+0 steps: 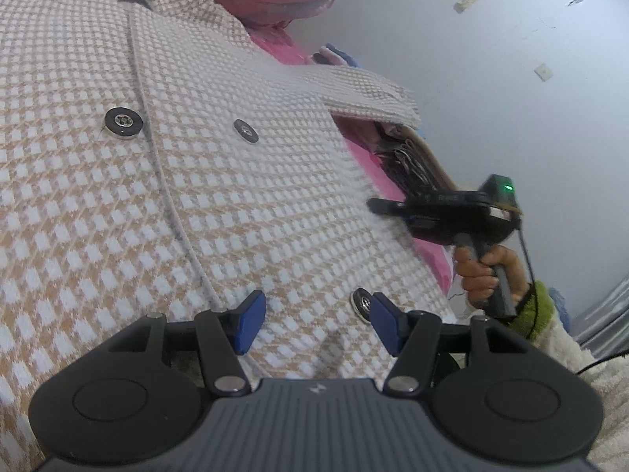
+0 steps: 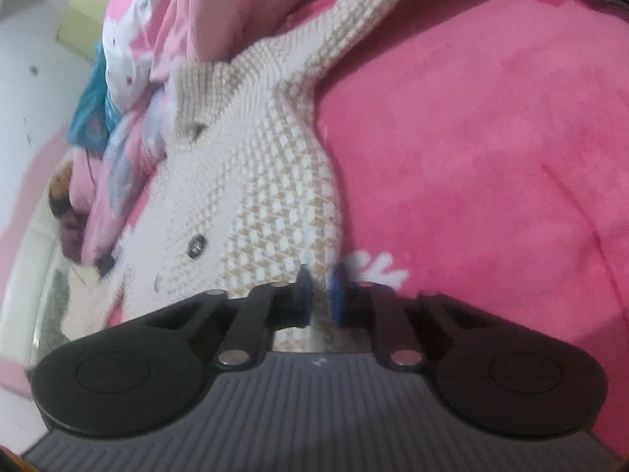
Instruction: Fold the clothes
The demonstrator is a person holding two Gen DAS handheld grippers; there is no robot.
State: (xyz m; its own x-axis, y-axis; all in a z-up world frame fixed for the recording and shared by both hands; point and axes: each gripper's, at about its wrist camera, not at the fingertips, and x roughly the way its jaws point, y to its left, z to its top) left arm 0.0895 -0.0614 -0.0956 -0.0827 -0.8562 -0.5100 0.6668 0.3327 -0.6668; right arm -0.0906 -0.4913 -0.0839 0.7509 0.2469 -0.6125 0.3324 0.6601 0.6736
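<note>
A beige-and-white houndstooth jacket point(image 1: 196, 177) with dark metal buttons point(image 1: 122, 122) lies spread on a pink bedspread point(image 2: 491, 137). My left gripper point(image 1: 314, 320) is open just above the jacket's front, its blue pads on either side of a lower button point(image 1: 361, 303). My right gripper point(image 2: 321, 293) is shut on the jacket's side edge point(image 2: 310, 236); it also shows in the left wrist view point(image 1: 377, 204), held in a hand at the jacket's right edge. One sleeve point(image 2: 365, 27) stretches away over the bedspread.
Pink floral bedding point(image 2: 157, 59) is piled beyond the collar. A teal cloth point(image 2: 88, 118) and a dark object point(image 2: 63, 196) lie by the bed's edge. A white wall point(image 1: 491, 78) runs beside the bed, with folded dark items point(image 1: 412, 161) against it.
</note>
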